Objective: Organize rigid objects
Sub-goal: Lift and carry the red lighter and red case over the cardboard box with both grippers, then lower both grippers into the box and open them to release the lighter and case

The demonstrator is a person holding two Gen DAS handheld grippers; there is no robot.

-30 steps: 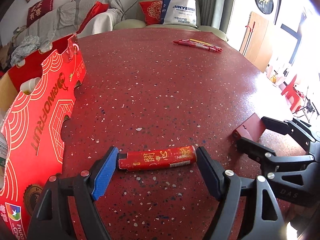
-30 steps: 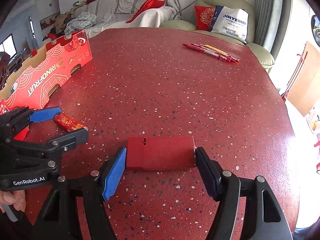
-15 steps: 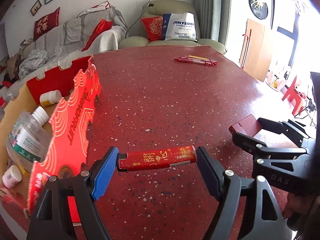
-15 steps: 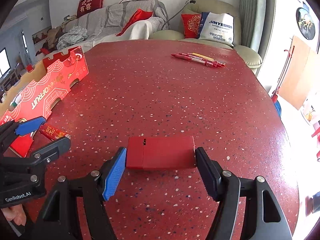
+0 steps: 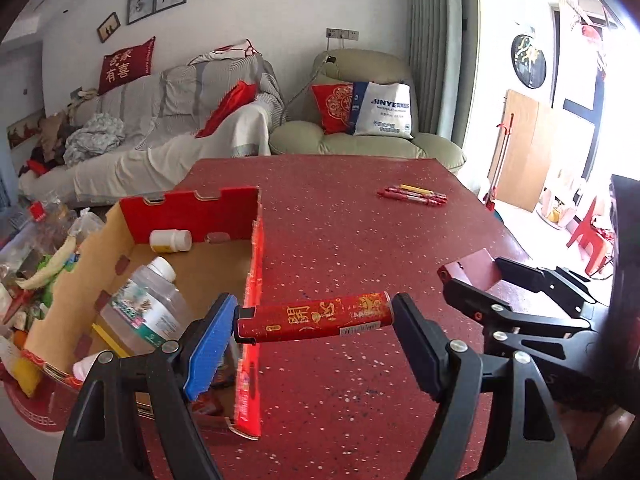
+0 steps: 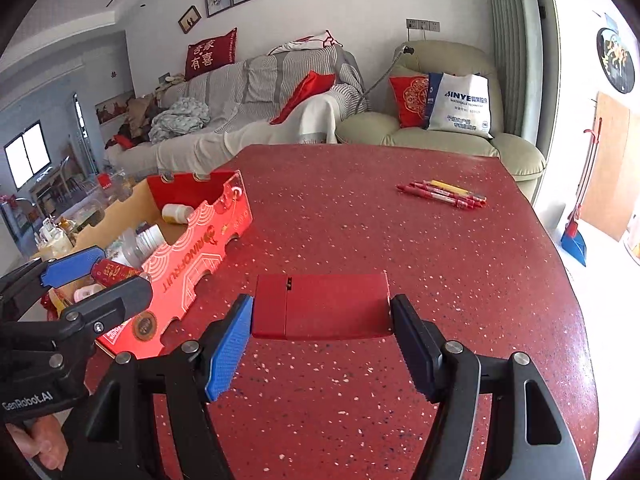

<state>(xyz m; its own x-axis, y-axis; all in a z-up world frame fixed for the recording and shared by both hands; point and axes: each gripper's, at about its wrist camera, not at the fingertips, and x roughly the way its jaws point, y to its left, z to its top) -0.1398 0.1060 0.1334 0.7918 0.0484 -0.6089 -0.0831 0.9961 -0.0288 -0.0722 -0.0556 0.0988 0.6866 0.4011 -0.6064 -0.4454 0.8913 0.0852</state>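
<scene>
The left tool (image 5: 312, 322) is gripping a red tube (image 5: 314, 316) by its ends, just beside the cardboard box (image 5: 256, 240). The right tool (image 6: 320, 320) is clamping a flat red case (image 6: 322, 306) above the desk (image 6: 360, 220), farther from the box.

"RINOFRUIT" on box (image 6: 192, 264) ("GenRobot.AI" on left gripper (image 6: 100, 276))

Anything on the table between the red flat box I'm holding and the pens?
Nothing: in the right wrist view, bare table runs from the red flat box to the pens.
</scene>
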